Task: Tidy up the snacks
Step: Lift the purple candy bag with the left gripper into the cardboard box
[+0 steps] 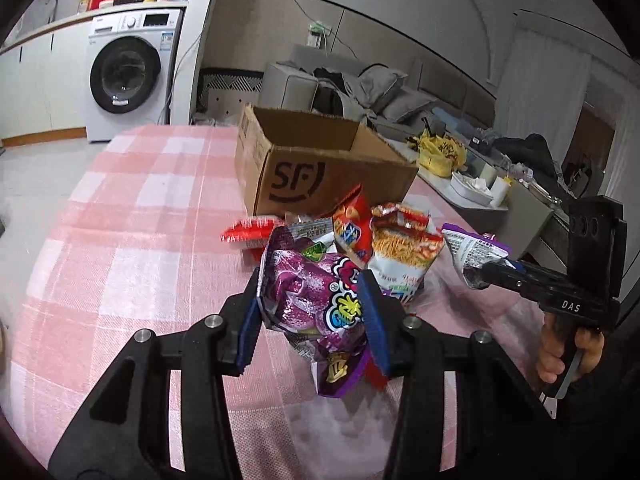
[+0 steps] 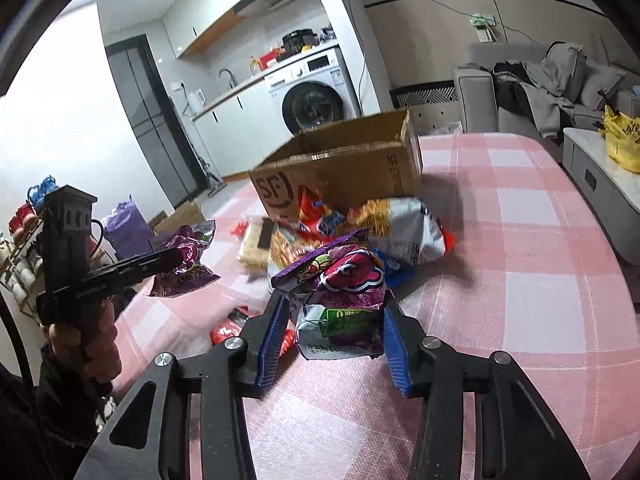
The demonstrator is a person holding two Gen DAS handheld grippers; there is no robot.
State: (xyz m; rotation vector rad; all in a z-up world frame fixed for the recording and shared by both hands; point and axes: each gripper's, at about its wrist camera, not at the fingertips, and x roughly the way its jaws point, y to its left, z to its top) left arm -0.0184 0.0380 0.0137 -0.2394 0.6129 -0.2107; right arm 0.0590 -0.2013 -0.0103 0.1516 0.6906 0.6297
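My left gripper (image 1: pixel 312 300) is shut on a purple snack bag (image 1: pixel 316 300) and holds it above the pink checked tablecloth (image 1: pixel 140 220). My right gripper (image 2: pixel 334 312) is shut on another purple snack bag (image 2: pixel 340 304); it also shows in the left wrist view (image 1: pixel 474 254), held by the right gripper (image 1: pixel 486 272). The left gripper with its bag (image 2: pixel 184 268) shows in the right wrist view. An open cardboard SF box (image 1: pixel 320 164) stands behind a pile of snack packs: a red bag (image 1: pixel 352 228), a noodle-print bag (image 1: pixel 404 248), a small red pack (image 1: pixel 250 232).
The box also shows in the right wrist view (image 2: pixel 348 164) with the pile (image 2: pixel 384 224) in front. A washing machine (image 1: pixel 128 76) and sofa (image 1: pixel 360 88) stand beyond the table. A side table with a yellow bag (image 1: pixel 440 152) is at the right.
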